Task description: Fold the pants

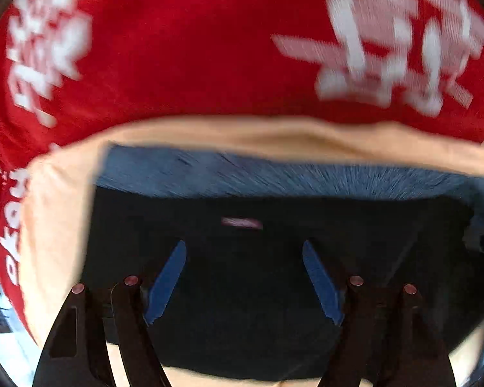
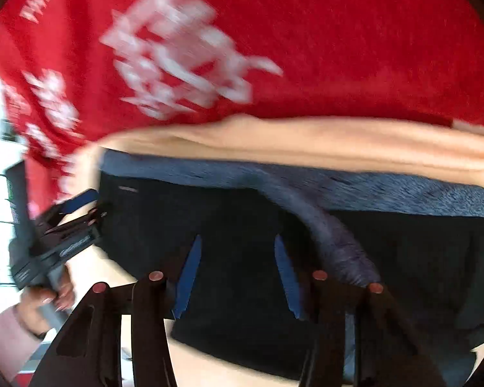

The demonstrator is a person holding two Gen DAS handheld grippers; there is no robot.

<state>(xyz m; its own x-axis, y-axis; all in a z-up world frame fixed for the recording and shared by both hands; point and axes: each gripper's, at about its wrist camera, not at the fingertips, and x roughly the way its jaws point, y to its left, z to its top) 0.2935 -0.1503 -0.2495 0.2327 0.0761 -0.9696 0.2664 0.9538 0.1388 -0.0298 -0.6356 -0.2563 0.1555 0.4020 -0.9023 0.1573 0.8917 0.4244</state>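
While both views were blurred, the left gripper and right gripper hung wide open over dark pants. Neither held anything. A red cloth lay beyond.

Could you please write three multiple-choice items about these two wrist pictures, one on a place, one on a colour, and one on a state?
1. Place: where does the peach cloth lie, seen from the left wrist?
A. Between the red printed cloth and the dark pants
B. On top of the pants
C. Rolled up inside the gripper

2. Colour: what colour is the band along the far edge of the pants?
A. Yellow
B. Blue-grey
C. White

3. State: how does the left gripper stand?
A. Shut on the pants
B. Shut on the red cloth
C. Open, with nothing between its fingers

Answers:
1. A, the peach strip runs between red cloth and pants.
2. B, the edge band looks blue-grey.
3. C, the blue pads stand apart; the right gripper is open too.
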